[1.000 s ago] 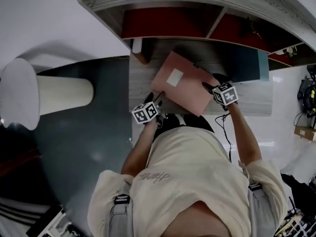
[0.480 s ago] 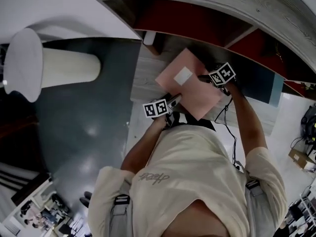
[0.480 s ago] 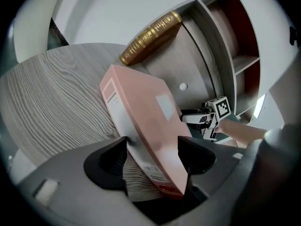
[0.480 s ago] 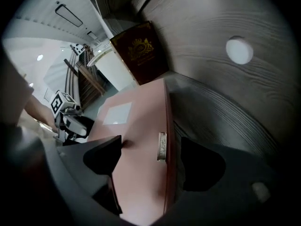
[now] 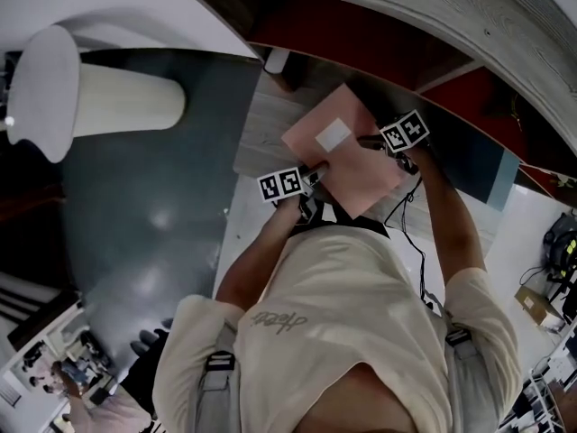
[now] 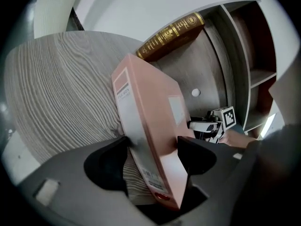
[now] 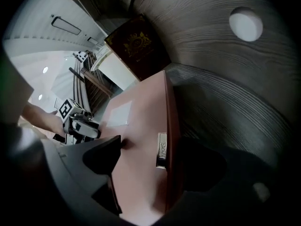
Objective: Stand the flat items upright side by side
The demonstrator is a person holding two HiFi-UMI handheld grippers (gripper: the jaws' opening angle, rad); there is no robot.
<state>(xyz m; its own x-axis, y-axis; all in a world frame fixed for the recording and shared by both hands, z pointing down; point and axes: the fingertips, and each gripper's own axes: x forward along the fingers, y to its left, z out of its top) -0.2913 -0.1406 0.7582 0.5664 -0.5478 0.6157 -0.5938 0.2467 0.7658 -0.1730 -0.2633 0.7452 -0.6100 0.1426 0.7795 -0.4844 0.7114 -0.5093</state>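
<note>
Pink binder (image 6: 150, 126): tilted, with its lower end between the jaws of my left tongs (image 6: 150, 147) and its far end reaching away from them towards the back of the desk. The two left jaws stand wide and press on it from both sides, one on the labelled spine, the other on the broad cover, so these tongs have hold of the binder.

My right tongs (image 7: 153, 147) meet the same binder from the opposite edge. The binder's edge, with a small metal fitting (image 7: 161, 150), lies between their jaws. These jaws have just been opening and stand at their widest; the jaw on the cover side has its tip at the pink face beside the white label (image 7: 115, 114), and the other sits just off the edge, with no clamp on it.

Under the binder and both tongs: a grey wood-grain desk top (image 6: 61, 88).

Beyond the tips of both tongs: a brown book with gold lettering (image 6: 171, 34), leaning against the back of the shelf unit, and a white round disc (image 6: 195, 92) on the back panel.

Farther out, past the left tongs: a white cylinder (image 5: 117, 102) on a dark floor.
</note>
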